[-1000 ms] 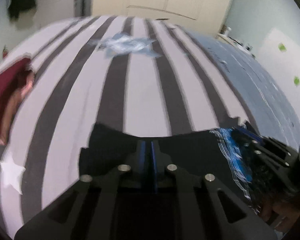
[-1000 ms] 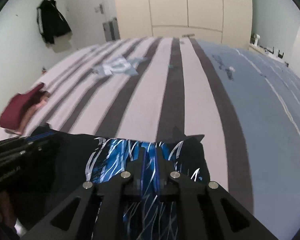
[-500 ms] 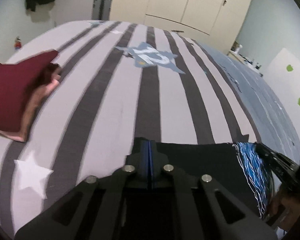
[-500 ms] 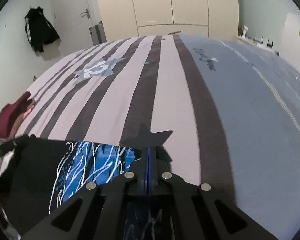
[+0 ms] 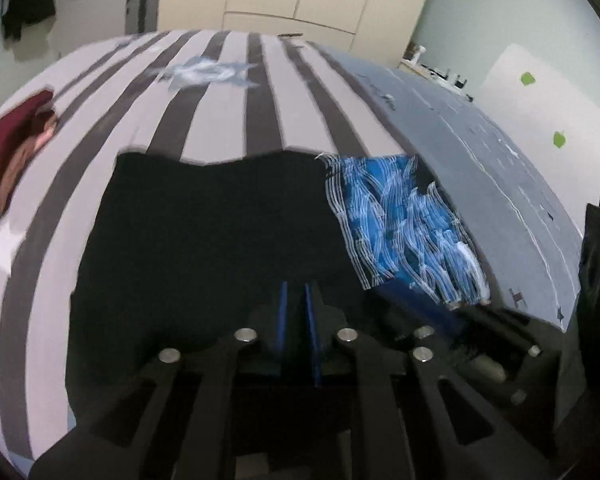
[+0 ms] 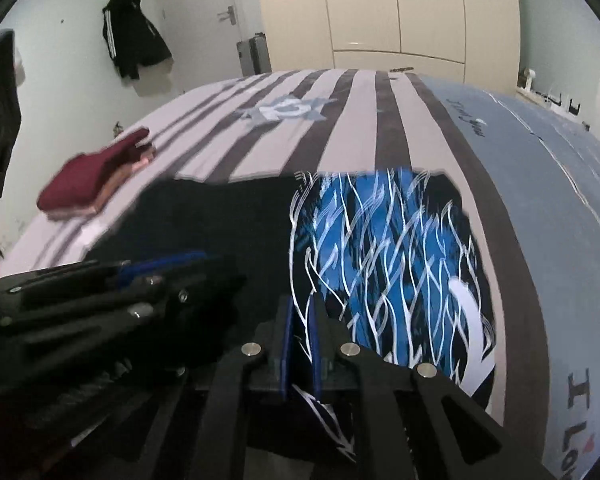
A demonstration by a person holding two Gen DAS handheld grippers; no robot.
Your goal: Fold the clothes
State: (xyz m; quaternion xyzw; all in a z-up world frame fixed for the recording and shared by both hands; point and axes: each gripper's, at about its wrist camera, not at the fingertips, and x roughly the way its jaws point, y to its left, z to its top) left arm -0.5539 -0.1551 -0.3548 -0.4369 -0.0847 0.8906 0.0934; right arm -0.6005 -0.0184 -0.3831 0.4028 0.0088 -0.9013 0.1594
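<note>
Left gripper (image 5: 296, 320) jaws sitting slightly apart, black cloth lying between blue pads; grip cannot be told. Right gripper (image 6: 300, 332) jaws likewise parted a little, printed fabric passing between them; grip unclear. Black garment with blue-and-white wavy print panel (image 5: 220, 216) lying spread flat on grey-and-white striped bedspread (image 5: 228, 100). Folded maroon clothes stack (image 6: 96, 172) resting well apart near the bed's left edge.

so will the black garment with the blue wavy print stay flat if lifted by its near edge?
Probably not: the black garment with the blue wavy print lies limp on the striped bedsheet, so it likely sags. Looks thin, probably light. Both tongs pinch its edge.
</note>
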